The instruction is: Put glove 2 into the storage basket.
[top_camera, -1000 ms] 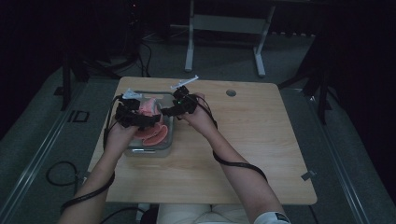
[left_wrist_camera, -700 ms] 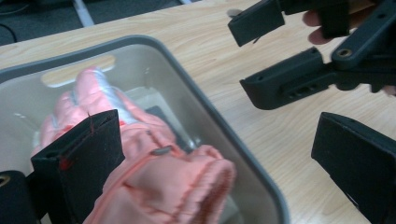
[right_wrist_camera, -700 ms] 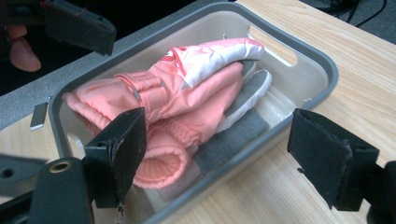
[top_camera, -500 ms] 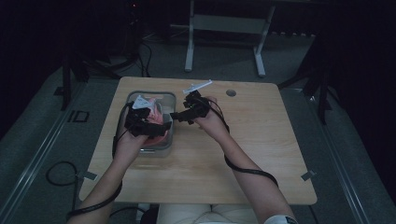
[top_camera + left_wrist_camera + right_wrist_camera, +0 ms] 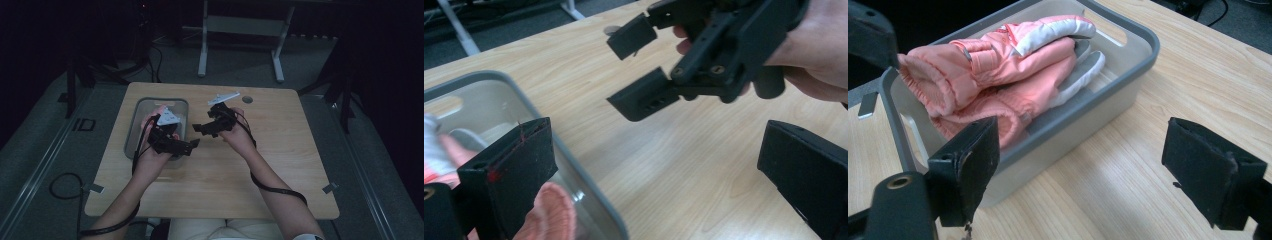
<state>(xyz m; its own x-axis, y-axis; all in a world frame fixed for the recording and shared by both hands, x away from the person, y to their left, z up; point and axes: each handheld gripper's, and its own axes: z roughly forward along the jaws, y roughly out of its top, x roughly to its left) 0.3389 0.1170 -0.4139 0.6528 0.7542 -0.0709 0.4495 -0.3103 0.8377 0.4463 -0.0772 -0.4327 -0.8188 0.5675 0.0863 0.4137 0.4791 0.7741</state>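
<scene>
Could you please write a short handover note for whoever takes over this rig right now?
Left gripper: open, nothing between its jaws, held beside the translucent grey-rimmed plastic bin.
Right gripper: its jaws have just been opening and hold nothing; it hangs over the wooden table, to the right of the bin.
Things: the pair of pink and white padded gloves lies inside the bin, one on top of the other.
Done: gloves appear placed in the bin and released.
Left: probably only to draw both grippers clear; check that no cuff hangs over the rim.

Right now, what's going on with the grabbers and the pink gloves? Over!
Left gripper open, empty. Right gripper jaws just opened, empty. Pink gloves lying in grey bin. Nothing in the way.
</scene>
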